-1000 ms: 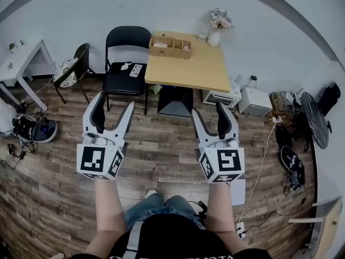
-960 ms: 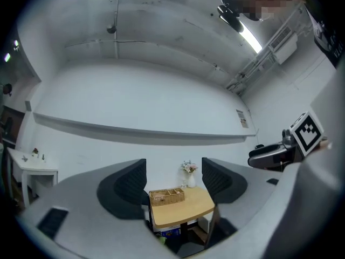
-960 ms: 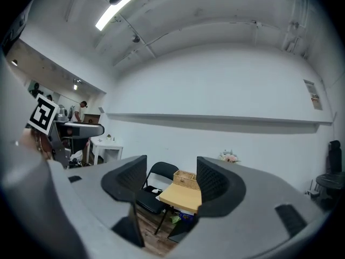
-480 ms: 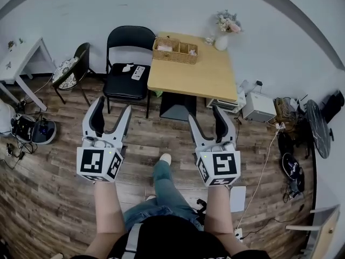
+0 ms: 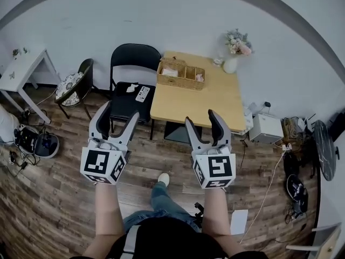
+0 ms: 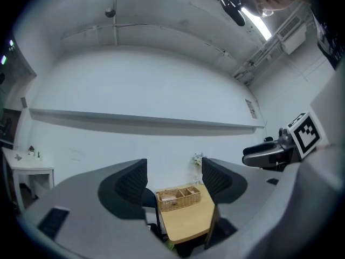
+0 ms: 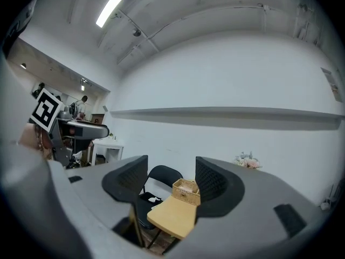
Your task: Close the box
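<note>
Since a second ago the tan wooden table (image 5: 200, 99) has slid lower in the head view, and both grippers have risen toward its near edge. The box (image 5: 180, 75), a rectangular woven wicker one with compartments, sits at the table's far-left corner, upper centre of the frame, well apart from both tools. The left gripper (image 5: 117, 112) and right gripper (image 5: 201, 117) each hold their ribbed dark jaws spread wide with nothing between them. A black folding chair (image 5: 135, 63) stands left of the table. A white vase of flowers (image 5: 235, 50) occupies the far-right corner. The floor (image 5: 54, 198) is wood-grain plank.
</note>
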`<move>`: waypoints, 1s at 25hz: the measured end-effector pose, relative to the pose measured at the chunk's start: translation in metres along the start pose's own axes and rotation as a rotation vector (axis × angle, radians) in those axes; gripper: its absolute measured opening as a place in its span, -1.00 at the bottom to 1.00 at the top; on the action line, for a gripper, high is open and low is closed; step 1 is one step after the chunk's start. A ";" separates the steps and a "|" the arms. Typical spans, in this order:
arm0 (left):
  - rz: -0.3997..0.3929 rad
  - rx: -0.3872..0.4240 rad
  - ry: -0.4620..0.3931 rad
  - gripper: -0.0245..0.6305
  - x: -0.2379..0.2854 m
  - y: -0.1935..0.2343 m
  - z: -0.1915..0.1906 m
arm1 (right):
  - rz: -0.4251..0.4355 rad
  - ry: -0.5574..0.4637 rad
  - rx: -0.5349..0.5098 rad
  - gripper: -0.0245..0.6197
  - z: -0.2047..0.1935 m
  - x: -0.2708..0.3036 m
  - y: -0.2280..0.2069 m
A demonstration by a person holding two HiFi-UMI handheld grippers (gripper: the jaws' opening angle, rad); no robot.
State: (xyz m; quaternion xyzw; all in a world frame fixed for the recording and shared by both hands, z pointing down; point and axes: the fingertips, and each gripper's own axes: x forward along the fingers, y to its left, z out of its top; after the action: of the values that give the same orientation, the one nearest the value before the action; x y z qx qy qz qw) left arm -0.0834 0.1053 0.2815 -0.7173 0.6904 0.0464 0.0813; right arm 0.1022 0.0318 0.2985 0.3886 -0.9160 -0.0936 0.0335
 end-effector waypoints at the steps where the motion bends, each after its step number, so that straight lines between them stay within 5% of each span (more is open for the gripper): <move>1: 0.004 -0.002 0.001 0.03 0.014 0.007 -0.001 | 0.001 -0.002 0.004 -0.03 0.000 0.013 -0.008; 12: -0.002 -0.015 0.033 0.03 0.163 0.043 -0.023 | -0.004 -0.019 0.034 -0.04 0.000 0.141 -0.095; 25: -0.013 -0.095 0.126 0.03 0.247 0.082 -0.089 | -0.065 0.101 0.044 -0.05 -0.058 0.204 -0.143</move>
State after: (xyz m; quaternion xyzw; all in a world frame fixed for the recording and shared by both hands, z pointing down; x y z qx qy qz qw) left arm -0.1593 -0.1563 0.3200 -0.7264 0.6865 0.0333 0.0040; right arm 0.0687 -0.2208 0.3246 0.4231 -0.9019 -0.0547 0.0681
